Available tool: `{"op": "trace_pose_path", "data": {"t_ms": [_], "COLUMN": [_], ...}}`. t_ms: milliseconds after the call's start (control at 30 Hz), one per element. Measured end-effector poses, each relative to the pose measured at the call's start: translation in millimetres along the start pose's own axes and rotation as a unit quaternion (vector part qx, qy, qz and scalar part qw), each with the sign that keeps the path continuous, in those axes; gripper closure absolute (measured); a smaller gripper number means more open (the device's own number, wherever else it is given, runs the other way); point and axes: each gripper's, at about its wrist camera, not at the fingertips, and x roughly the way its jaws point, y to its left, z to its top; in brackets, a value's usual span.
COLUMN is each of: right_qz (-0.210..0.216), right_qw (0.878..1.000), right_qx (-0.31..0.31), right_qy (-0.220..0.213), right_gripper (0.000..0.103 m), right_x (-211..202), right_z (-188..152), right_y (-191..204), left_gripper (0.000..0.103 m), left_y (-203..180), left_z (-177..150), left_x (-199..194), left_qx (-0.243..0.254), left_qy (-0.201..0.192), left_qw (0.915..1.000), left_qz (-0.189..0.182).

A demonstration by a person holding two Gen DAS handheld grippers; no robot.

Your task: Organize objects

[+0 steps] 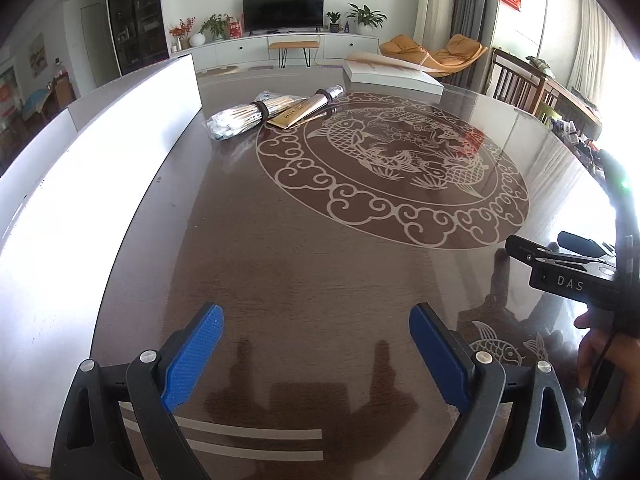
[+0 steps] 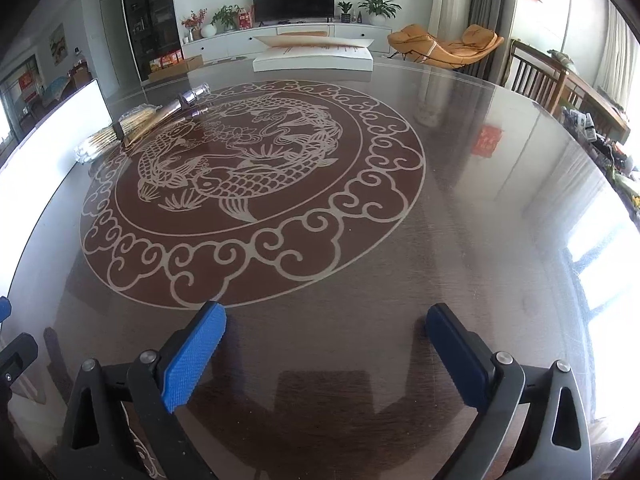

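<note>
Now I'm holding both left gripper [image 1: 316, 352] and right gripper [image 2: 326, 354] spread wide and empty; only the left view is showing my hand [image 1: 608, 364], bundles [image 1: 276, 110] lying toward the table's [image 1: 320, 264] far left edge.

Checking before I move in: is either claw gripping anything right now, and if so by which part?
Nothing is held. The left claw and the right claw are both open over bare table; the bundle of sticks lies untouched on the far side.

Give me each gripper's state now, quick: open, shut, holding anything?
Left gripper: open, holding nothing, above the table.
Right gripper: open, holding nothing.
</note>
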Motion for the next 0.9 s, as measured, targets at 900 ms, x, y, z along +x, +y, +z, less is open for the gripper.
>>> {"op": "trace_pose_path", "data": {"t_ms": [900], "right_qz": [0.003], "right_qw": [1.000], "right_qx": [0.003], "right_qy": [0.001], "right_gripper": [0.000], "right_x": [1.4], "right_z": [0.1], "right_y": [-0.1], "left_gripper": [0.000], "left_y": [7.9], "left_z": [6.6], "left_x": [35.7], "left_qx": [-0.010], "left_qy": [0.021], "left_qw": [0.9996], "left_qz": [0.018]}}
